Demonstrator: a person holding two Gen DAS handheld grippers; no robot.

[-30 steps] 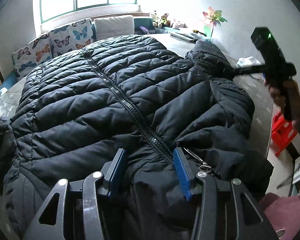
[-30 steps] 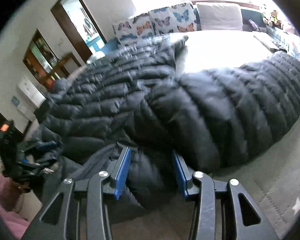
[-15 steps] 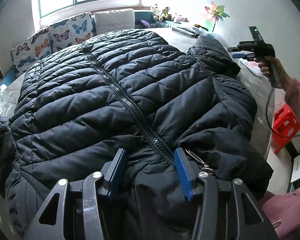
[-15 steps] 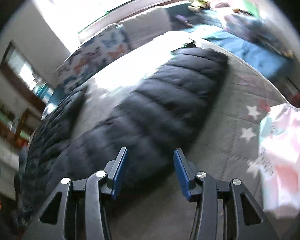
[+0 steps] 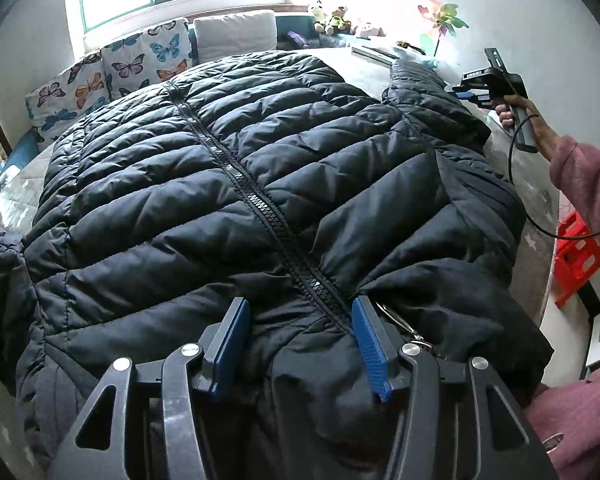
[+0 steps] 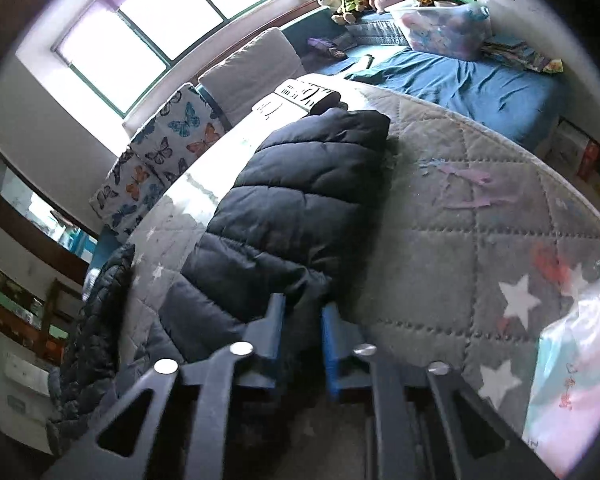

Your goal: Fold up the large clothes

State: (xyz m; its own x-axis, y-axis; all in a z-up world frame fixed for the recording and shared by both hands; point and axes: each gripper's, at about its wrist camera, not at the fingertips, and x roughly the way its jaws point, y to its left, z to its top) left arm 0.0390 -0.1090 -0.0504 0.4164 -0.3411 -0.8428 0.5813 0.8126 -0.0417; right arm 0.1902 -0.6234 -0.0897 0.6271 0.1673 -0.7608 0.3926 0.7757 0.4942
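Left gripper (image 5: 296,342) jaws spread over quilted black jacket (image 5: 260,184), right gripper (image 6: 302,334) pinching puffy sleeve (image 6: 296,200)

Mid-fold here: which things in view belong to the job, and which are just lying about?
Job:
- black puffer jacket
- its sleeve, pinched by the right tool
- left tool, open at the collar
- mattress

Lying about:
- butterfly cushions
- stuffed toys
- pinwheel
- red stool

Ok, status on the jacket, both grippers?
Left gripper open over jacket collar. Right gripper closed to a narrow gap around the sleeve; actual pinch unclear. Nothing blocking.
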